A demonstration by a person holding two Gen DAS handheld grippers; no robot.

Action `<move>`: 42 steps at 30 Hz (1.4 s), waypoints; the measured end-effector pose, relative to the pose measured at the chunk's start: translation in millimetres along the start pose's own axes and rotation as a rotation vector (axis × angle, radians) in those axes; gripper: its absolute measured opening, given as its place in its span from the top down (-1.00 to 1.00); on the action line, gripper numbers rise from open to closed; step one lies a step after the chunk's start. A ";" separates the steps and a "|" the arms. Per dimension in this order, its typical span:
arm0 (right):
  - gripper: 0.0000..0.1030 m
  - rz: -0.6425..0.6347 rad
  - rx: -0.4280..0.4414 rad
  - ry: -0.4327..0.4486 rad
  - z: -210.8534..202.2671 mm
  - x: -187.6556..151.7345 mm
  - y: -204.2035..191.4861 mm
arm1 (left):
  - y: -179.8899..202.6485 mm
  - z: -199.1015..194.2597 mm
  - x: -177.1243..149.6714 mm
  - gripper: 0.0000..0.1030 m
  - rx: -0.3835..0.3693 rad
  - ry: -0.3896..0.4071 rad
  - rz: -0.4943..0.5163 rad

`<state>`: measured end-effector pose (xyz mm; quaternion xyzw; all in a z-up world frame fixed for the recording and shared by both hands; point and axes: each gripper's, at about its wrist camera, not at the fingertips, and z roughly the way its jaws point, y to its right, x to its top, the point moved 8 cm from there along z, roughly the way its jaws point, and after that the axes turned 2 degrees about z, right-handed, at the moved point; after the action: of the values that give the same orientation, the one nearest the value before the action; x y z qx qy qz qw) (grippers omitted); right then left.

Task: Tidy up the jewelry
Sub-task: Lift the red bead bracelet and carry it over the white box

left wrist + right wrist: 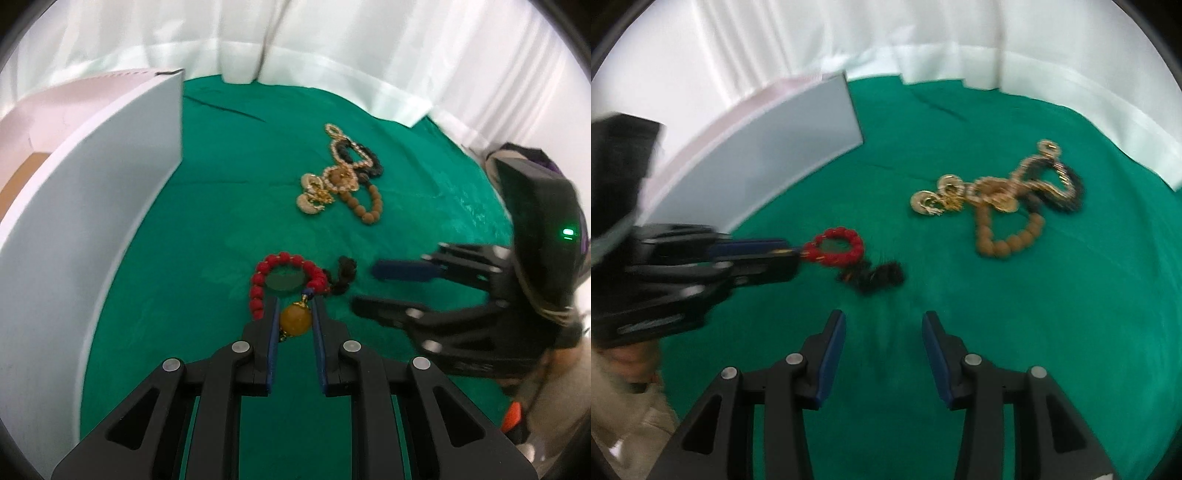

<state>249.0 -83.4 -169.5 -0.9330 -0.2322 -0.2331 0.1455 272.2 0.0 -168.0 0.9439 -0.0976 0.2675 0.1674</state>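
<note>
A red bead bracelet [284, 258] with a big amber bead [294, 320] and a black tassel [343, 275] lies on the green cloth [221, 206]. My left gripper [294, 301] is shut on the amber bead, which sits between its blue pads. The right wrist view shows the same bracelet [836, 246] at the tip of the left gripper [794, 253], with the tassel [879, 277] trailing to its right. My right gripper [883, 315] stands open over bare cloth just short of the tassel, with nothing between its fingers. It also shows from the side as the right gripper [364, 287] in the left wrist view.
A tangled pile of gold, black and brown-bead jewelry [343, 173] lies farther back on the cloth, the same pile [997, 195] up and right of the right gripper. A tall white box [92, 203] stands at the left. White drapes [332, 44] close the back.
</note>
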 end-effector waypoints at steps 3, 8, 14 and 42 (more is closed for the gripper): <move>0.15 -0.056 0.002 0.018 10.2 11.9 -6.3 | -4.5 -3.2 1.2 0.70 -0.014 0.006 -0.025; 0.15 -0.105 0.021 0.031 19.4 22.6 -16.1 | -10.6 -6.7 1.7 0.70 -0.011 0.014 -0.049; 0.65 -0.094 0.031 -0.003 12.4 16.9 -20.8 | -16.6 -23.8 1.2 0.70 -0.017 0.031 -0.107; 0.66 0.003 0.219 0.146 -144.7 66.2 -76.7 | -19.6 -213.3 1.4 0.70 -0.003 0.213 -0.278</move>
<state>209.2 -48.9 -0.9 -0.8926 -0.2436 -0.2733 0.2633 177.9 96.5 -1.5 0.9144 0.0517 0.3400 0.2136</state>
